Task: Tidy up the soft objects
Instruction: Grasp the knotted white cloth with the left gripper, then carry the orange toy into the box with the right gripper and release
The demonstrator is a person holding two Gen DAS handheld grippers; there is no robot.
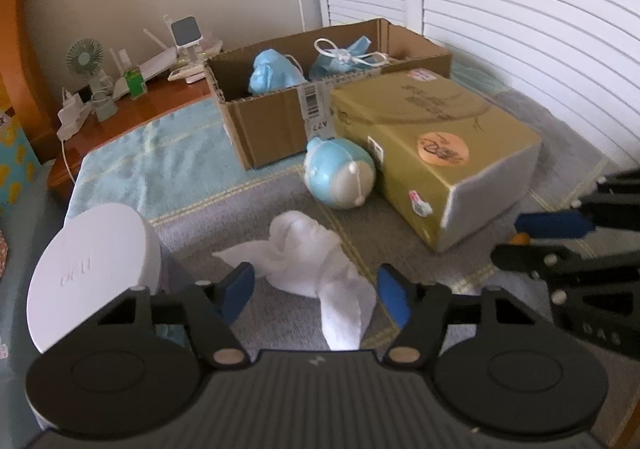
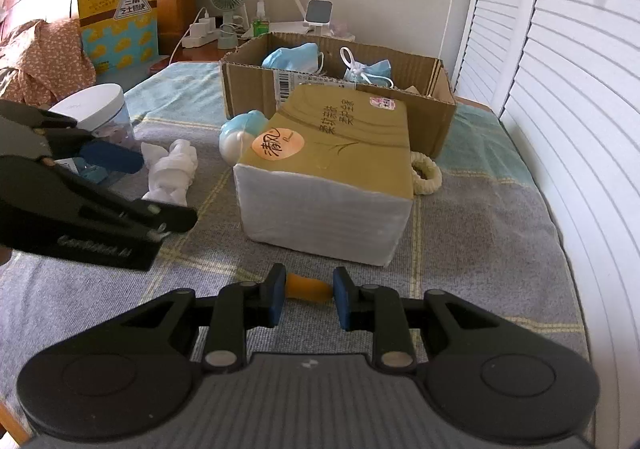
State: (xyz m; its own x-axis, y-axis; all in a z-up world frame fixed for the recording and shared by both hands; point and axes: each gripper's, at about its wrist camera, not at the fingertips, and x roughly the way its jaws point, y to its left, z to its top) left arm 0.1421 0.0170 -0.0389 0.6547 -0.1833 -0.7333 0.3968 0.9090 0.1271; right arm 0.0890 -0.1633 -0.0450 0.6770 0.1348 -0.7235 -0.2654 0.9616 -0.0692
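Left gripper (image 1: 316,291) stands with fingers apart, straddling the crumpled white cloth (image 1: 310,253) at lower centre of its view; whether the pads touch the fabric cannot be told. Right gripper (image 2: 306,299) has its pads set against either end of a small orange object (image 2: 308,288), apparently clamped on it; identity of that object not determinable, most of it being masked by the fingers.

Task items: white cloth on the bed cover (image 2: 480,249), centre-left; blue-and-white plush toy (image 1: 340,173) touching the gold tissue pack (image 1: 436,153); cream knitted ring (image 2: 427,174) just beside that pack's right side; two blue bundles already in the cardboard box (image 1: 280,121) in the upper centre.

Risks, as judged:
- loose tail of the cloth trails toward the camera; a pinch on one fold may drag it or let it slip on the lift;
- white-lidded jar (image 1: 88,273) sits just beside the left gripper; a sideways swing could knock it;
- the two grippers are near each other; crossing paths to the box risks collision;
- the orange object, held only at its ends, may pop out.

Obscured: box floor and its far corner; jar contents unclear; left view motion-blurred.
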